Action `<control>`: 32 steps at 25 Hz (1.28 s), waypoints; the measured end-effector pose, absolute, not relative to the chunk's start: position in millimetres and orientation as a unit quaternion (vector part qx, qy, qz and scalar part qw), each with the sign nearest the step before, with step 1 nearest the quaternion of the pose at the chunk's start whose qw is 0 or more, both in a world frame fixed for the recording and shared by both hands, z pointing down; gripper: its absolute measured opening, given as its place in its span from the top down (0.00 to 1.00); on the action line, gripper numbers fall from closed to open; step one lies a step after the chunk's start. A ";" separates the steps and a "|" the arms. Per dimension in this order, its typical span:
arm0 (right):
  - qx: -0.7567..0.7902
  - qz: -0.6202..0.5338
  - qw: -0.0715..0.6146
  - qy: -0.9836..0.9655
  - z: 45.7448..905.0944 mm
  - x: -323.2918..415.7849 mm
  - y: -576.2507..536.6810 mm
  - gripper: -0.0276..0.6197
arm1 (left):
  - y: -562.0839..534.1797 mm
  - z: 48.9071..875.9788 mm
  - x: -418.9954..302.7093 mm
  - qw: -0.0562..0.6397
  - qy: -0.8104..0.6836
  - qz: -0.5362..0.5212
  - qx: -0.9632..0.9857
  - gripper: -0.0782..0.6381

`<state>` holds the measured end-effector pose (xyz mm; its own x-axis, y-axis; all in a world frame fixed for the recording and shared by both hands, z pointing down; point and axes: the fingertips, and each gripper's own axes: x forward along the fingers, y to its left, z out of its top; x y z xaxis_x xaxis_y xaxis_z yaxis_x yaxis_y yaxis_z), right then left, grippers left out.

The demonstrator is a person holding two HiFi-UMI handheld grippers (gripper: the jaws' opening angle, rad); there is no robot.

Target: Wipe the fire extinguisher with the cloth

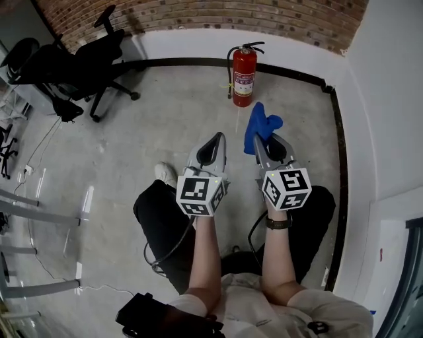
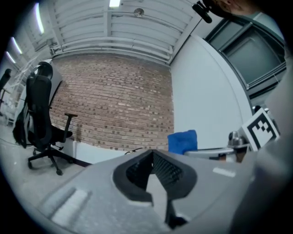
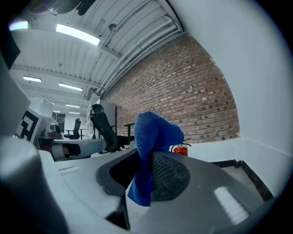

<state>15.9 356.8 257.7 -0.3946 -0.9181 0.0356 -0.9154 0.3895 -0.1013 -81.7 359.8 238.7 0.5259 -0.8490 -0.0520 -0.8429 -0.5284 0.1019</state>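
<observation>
Approach step, by the look of it; wiping is not yet under way.

- You are pinching the blue cloth (image 3: 151,137) in the right gripper (image 1: 269,144). Its jaws are clamping a low fold, and the rest is bunching up above the tips.
- The left gripper (image 2: 153,171) is carrying nothing, and its jaws are resting together.
- The fire extinguisher (image 1: 244,76) is standing upright on the concrete floor (image 1: 165,119) at the foot of the brick wall (image 1: 198,13). It is ahead of the right gripper and apart from the cloth.
- An office chair (image 1: 86,63) is sitting well off to the left.

Next move, as I judge it: you are needing to carry the cloth forward and down to the red cylinder, with fabric meeting it rather than jaw tips. The extinguisher is free-standing, so press lightly, or steady its top with the left gripper.
</observation>
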 end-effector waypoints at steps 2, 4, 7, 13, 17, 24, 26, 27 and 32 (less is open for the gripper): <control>-0.550 -0.052 0.016 0.833 256.2 13.2 333.8 0.85 | 333.2 235.6 -82.6 0.026 -0.482 -0.043 0.875 0.89; -0.551 -0.046 0.014 0.833 254.6 10.7 309.0 0.85 | 303.6 232.3 -82.5 0.023 -0.478 -0.043 0.877 0.89; -0.554 -0.035 0.003 0.832 253.0 14.5 269.8 0.85 | 260.0 230.3 -76.2 0.023 -0.471 -0.049 0.881 0.89; -0.569 -0.024 -0.015 0.822 249.2 30.1 191.7 0.84 | 177.3 224.5 -65.1 0.023 -0.457 -0.059 0.887 0.89; -0.569 -0.011 -0.027 0.822 246.3 35.8 147.2 0.84 | 133.9 220.9 -60.9 0.019 -0.451 -0.066 0.890 0.89; -0.561 0.002 -0.057 0.826 250.8 43.0 78.0 0.84 | 55.7 219.3 -54.3 0.016 -0.457 -0.067 0.887 0.89; -0.540 0.024 -0.091 0.836 263.8 40.2 58.5 0.84 | 35.7 235.4 -50.0 0.033 -0.465 -0.072 0.882 0.89; -0.535 0.034 -0.108 0.837 272.1 39.4 50.5 0.84 | 27.4 245.3 -47.2 0.041 -0.465 -0.067 0.882 0.89; -0.585 -0.003 -0.132 0.800 309.9 65.3 -18.5 0.84 | -10.1 260.7 -41.3 0.044 -0.465 -0.056 0.882 0.89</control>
